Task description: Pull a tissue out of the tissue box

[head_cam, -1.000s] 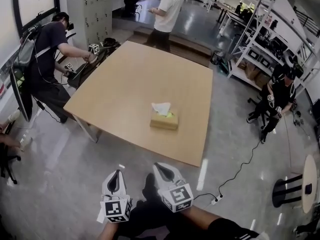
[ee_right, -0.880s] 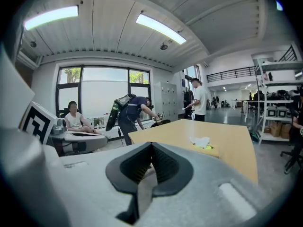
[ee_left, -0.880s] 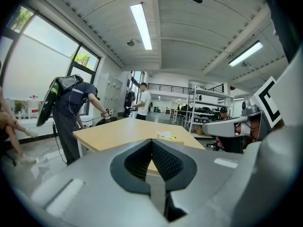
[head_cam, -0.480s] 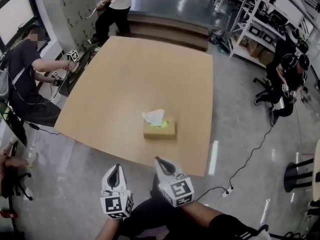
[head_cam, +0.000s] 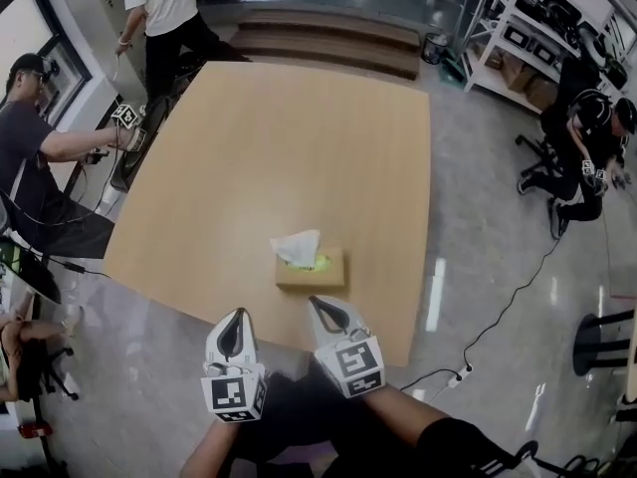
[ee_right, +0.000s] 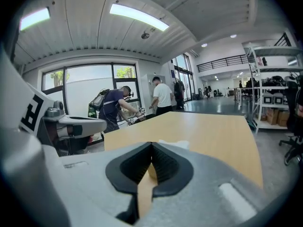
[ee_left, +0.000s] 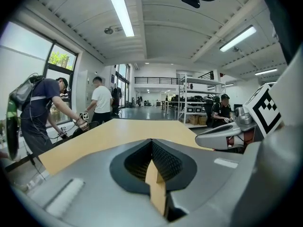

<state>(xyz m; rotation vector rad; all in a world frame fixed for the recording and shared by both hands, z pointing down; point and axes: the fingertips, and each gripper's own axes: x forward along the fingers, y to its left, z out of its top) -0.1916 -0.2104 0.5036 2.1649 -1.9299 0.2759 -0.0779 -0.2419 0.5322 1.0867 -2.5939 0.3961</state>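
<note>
A tan tissue box [head_cam: 313,269] sits near the front edge of the wooden table [head_cam: 279,147]. A white tissue [head_cam: 297,247] sticks up from its top. Both my grippers hover side by side before the table's front edge, short of the box. My left gripper [head_cam: 236,314] is shut and empty, left of the box. My right gripper [head_cam: 317,301] is also shut and empty, its tip just in front of the box. In the right gripper view the tissue [ee_right: 173,144] peeks over the closed jaws. The left gripper view shows only the tabletop [ee_left: 118,131] past its jaws.
A person with grippers [head_cam: 30,157] works at the table's left side, and another person [head_cam: 159,8] stands at the far left corner. A seated person [head_cam: 587,137] and shelving [head_cam: 518,28] are at the right. A power strip [head_cam: 458,372] with its cable lies on the floor beside a stool [head_cam: 597,337].
Both grippers and my view have advanced toward the table. The tissue box now lies much closer to the gripper tips. The jaws stayed shut.
</note>
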